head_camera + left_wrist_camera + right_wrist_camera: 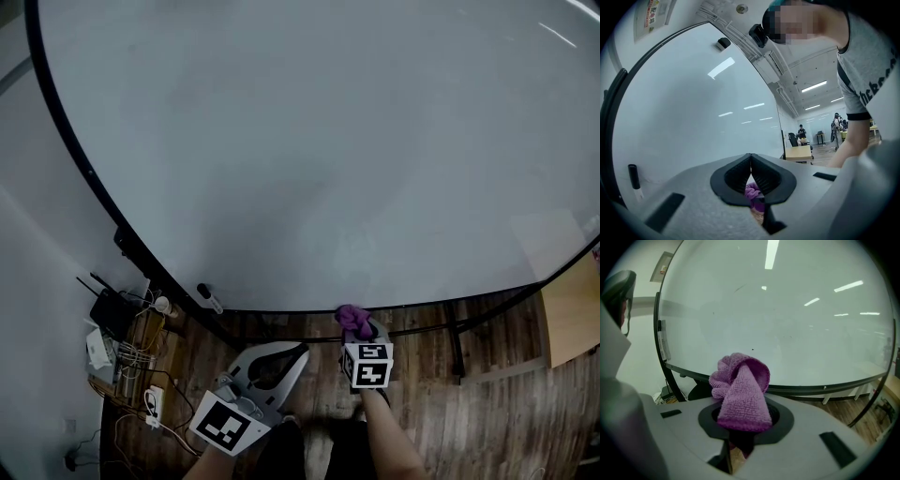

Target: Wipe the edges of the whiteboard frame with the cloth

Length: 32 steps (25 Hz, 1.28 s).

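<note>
A fuzzy purple microfibre cloth (740, 394) loops out of the right hand-held gripper (746, 420), which is clamped on it just before the bottom edge of the thin black whiteboard frame (811, 389), apparently short of touching. The left hand-held gripper (751, 161) is pinched together on nothing. Tangled cables (131, 361) litter the wood-plank floor (487, 394).

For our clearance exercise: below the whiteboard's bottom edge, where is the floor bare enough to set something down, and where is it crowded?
Bare wood floor lies right of the right gripper, between the stand leg and the wooden desk. Crowded: the cables and boxes at lower left.
</note>
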Tool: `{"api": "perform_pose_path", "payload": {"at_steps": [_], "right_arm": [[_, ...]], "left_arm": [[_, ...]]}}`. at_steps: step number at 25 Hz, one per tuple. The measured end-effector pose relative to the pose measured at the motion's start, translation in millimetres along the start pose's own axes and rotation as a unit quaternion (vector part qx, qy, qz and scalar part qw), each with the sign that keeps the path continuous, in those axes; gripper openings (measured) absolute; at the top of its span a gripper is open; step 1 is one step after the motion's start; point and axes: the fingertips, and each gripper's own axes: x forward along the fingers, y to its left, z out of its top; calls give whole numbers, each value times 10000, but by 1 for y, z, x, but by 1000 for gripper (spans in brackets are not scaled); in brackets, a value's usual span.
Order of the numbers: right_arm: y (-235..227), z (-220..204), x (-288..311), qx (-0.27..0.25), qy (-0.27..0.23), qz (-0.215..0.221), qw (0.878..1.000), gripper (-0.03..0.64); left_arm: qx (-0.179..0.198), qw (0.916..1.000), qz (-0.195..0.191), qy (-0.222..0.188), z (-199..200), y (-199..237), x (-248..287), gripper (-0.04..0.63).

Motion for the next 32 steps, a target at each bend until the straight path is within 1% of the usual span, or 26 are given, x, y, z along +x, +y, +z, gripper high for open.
{"api": "perform_pose_path", "payload": {"at_steps": [3, 6, 9, 14, 21, 32], "right_arm": [[-2, -2, 1, -36, 36, 76, 10000, 72], [-8, -7, 2, 33, 41, 169, 9998, 72], [-21, -10, 2, 106, 84, 215, 9997, 72], [-44, -12, -1, 21, 118, 341, 9993, 72], [-81, -19, -3, 40, 152, 293, 9994, 72], [-139, -28, -13, 53, 195, 142, 9997, 72]], "left_arm": [[-18, 10000, 80, 7, 0, -3, 8, 17], [-12, 9998, 181, -5, 0, -11, 19, 17], [-41, 9997, 224, 36, -2, -24, 33, 17], [-90, 9995, 290, 105, -4, -46, 57, 17], [-77, 9994, 316, 145, -6, -62, 84, 17], [-98, 9995, 277, 87, -7, -89, 125, 17]]}}
